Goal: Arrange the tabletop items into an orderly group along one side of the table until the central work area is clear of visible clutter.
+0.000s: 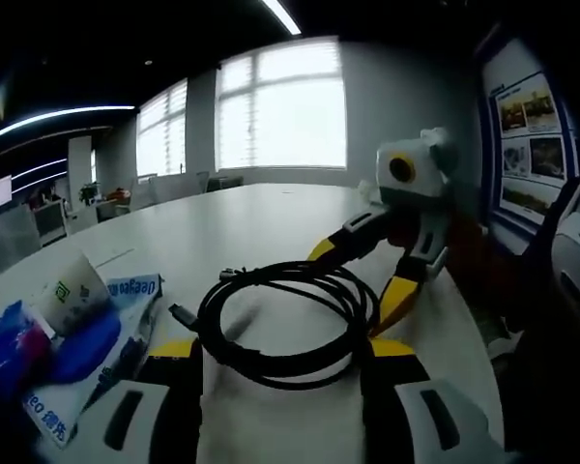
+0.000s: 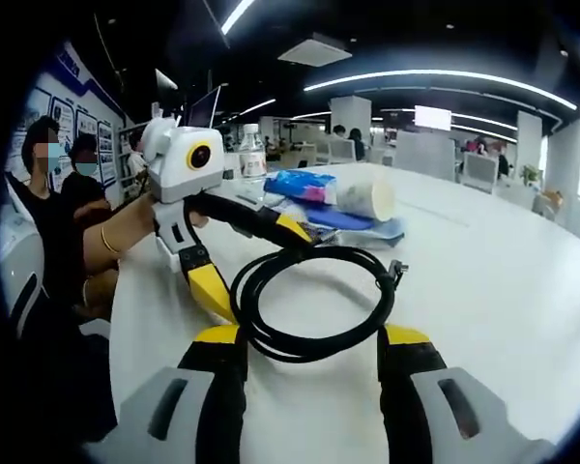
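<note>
bench (image 1: 271, 208): white, wide; middle holds the cable coil, so the clearing is not done.
cable (image 1: 288, 324): black coil with plug ends, flat on the bench, just ahead of both sets of tongs, which face each other across it; also seen in the right gripper view (image 2: 311, 302).
pile (image 1: 72, 333): blue packets and a paper cup (image 2: 365, 195) lying on its side, grouped off to one side of the coil; looks like the gathering spot.
left tongs (image 1: 282, 372): jaws apart, nothing held, tips at the near edge of the coil; in the right gripper view they show past the coil (image 2: 237, 253), yellow tips spread, one at the loop.
right tongs (image 2: 311, 356): jaws apart, empty, tips straddling the near arc of the coil; in the left gripper view (image 1: 362, 280) spread, one tip against the loop.
step in hand: likely grasping the coil to shift it toward the pile.
how to do it well: pinch all the strands at one arc so the loops don't spring open; lift or drag low; keep the loose plug end from trailing; set down beside the packets, not on top.
risk: grabbing one strand would unwind the coil.
writing: packet shows partial letters, "ueega"-like, upside down, plus "eo" and characters; not reliably readable. Wall posters (image 1: 532, 145): text too small.
</note>
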